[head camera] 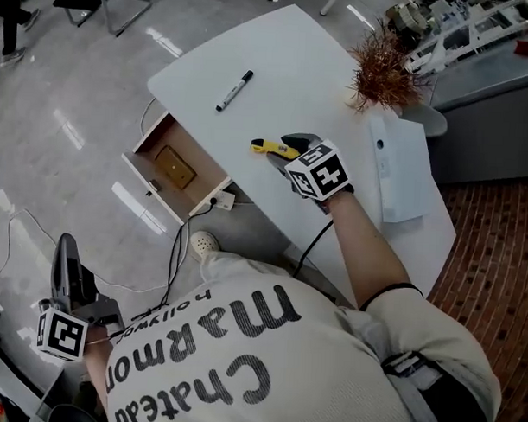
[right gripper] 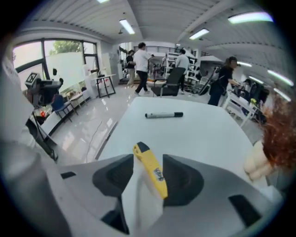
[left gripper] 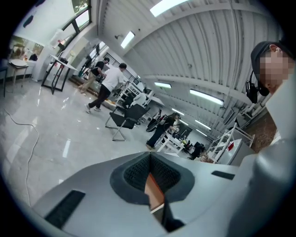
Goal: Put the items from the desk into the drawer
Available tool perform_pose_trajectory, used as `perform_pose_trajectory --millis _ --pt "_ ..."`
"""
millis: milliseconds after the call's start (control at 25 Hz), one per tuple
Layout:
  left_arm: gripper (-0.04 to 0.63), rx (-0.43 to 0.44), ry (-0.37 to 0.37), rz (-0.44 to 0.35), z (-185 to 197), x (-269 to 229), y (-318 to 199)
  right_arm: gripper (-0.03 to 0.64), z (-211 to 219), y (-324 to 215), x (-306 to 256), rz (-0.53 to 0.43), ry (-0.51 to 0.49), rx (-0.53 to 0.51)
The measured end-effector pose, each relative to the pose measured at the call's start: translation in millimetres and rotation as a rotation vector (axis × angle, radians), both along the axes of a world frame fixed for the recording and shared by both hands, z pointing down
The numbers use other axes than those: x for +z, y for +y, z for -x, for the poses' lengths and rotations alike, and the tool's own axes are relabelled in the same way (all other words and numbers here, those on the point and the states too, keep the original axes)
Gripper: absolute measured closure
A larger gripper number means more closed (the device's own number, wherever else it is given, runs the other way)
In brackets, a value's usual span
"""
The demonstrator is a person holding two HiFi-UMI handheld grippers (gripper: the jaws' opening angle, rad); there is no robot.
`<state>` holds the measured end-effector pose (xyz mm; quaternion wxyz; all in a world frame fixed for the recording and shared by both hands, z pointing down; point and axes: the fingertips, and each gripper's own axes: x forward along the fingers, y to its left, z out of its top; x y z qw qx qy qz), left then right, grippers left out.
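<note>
yellow cutter (head camera: pixel 266 147): flat on tabletop (head camera: pixel 303 69), near drawer side | black marker (head camera: pixel 234 91): flat, well apart | drawer (head camera: pixel 142 189): open, tan square piece (head camera: pixel 175 168) inside

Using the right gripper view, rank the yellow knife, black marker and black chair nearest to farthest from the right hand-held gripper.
1. The yellow knife, between the open jaws of the right hand-held gripper, on the desk.
2. The black marker, farther ahead on the desk.
3. The black chair, on the floor beyond.
</note>
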<state>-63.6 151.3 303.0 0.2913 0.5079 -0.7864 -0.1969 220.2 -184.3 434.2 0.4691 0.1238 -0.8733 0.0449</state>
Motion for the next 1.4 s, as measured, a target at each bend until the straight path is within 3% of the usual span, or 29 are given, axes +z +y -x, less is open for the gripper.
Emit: perform_pose_trajectory --millis 320,760,1040,1240,1400 --pt "0.594 -0.048 -0.029 0.013 23 2 -9 0.407 -3 -11 36 -0.010 0.157 -0.176" --pt "0.594 -0.045 -0.031 0.034 35 4 2 0.461 -7 -7 38 0.027 0.149 -0.116" --pt "0.594 0.047 0.063 0.026 84 25 -8 0.489 -1 -6 43 0.055 0.191 0.031" --pt "0.594 0.125 0.067 0.066 137 35 -25 0.497 -2 -14 39 0.072 0.213 0.256" --pt "0.594 0.194 0.058 0.116 174 40 -35 0.497 19 -9 29 0.099 0.136 0.456"
